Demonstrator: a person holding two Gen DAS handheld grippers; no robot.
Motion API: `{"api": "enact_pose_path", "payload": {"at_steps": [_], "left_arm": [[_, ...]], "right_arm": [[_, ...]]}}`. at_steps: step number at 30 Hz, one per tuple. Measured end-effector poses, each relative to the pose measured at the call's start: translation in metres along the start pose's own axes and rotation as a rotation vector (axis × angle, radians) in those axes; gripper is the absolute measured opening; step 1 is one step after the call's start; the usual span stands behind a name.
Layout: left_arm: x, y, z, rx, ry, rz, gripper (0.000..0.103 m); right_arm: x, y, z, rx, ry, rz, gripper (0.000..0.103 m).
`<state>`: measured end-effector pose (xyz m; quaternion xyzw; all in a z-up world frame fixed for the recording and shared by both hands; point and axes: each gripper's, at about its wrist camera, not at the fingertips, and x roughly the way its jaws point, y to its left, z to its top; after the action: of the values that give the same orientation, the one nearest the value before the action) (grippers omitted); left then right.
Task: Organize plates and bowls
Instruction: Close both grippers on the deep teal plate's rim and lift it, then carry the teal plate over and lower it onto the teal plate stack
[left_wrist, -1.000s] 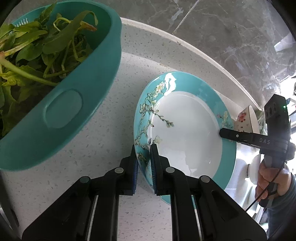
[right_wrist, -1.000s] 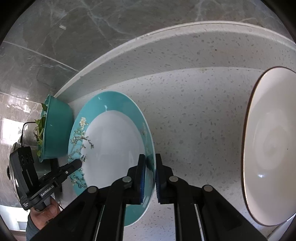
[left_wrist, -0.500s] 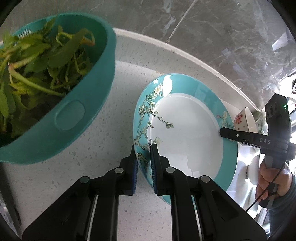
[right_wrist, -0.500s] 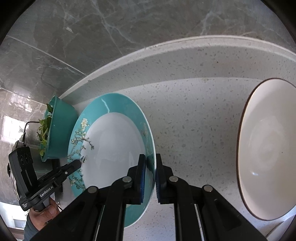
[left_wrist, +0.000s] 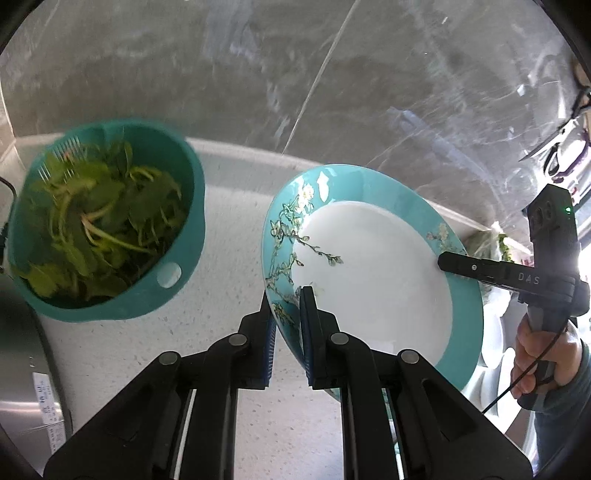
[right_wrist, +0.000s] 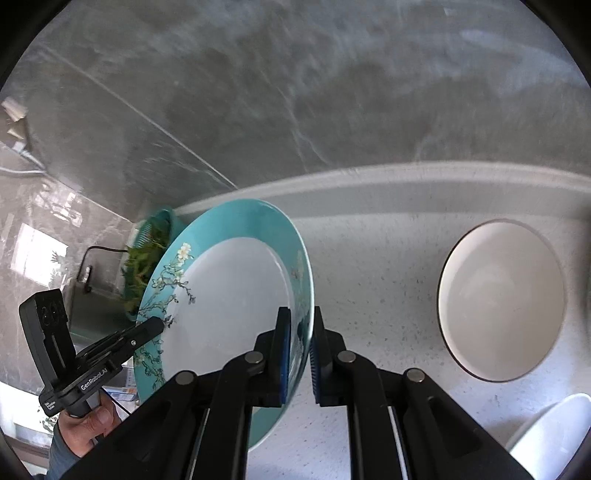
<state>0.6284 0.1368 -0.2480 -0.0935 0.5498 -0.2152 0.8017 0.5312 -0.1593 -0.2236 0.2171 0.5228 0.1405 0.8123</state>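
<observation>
A teal-rimmed plate (left_wrist: 373, 273) with a white centre and blossom branches hangs above the speckled counter (left_wrist: 229, 229). My left gripper (left_wrist: 286, 295) is shut on its near left rim. My right gripper (left_wrist: 441, 260) reaches in from the right and clamps the opposite rim. In the right wrist view the same plate (right_wrist: 236, 295) sits tilted, with my right gripper (right_wrist: 300, 314) shut on its right rim and my left gripper (right_wrist: 157, 325) holding the far rim.
A teal colander of leafy greens (left_wrist: 103, 221) stands on the counter at left. A white bowl with a dark rim (right_wrist: 502, 299) rests at right, and another white dish (right_wrist: 550, 435) shows at the lower right corner. A grey marble wall (right_wrist: 295, 92) backs the counter.
Both grippers have risen with the plate between them, lifting it off the counter. The colander and the white bowl look smaller and farther below.
</observation>
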Motion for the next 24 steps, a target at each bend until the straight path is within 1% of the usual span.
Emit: {"api": "enact_pose_path", "payload": {"at_steps": [7,14,21,24], "left_arm": [[-0.042,-0.014,-0.004,0.044,-0.058,-0.001,0.010],[-0.080,-0.041,-0.014,0.091,-0.101,-0.006,0.010],[-0.096,-0.078,-0.031,0.121,-0.110,-0.016,0.010],[-0.102,-0.090,-0.046,0.137,-0.109,-0.017,0.010]], "right_arm": [[-0.031,0.010,-0.010,-0.010,-0.055,0.004,0.012],[-0.068,0.017,-0.025,-0.016,-0.112,0.009,0.012],[-0.094,0.020,-0.047,-0.023,-0.149,0.007,0.012],[-0.105,0.016,-0.063,-0.019,-0.157,0.008,0.012]]}}
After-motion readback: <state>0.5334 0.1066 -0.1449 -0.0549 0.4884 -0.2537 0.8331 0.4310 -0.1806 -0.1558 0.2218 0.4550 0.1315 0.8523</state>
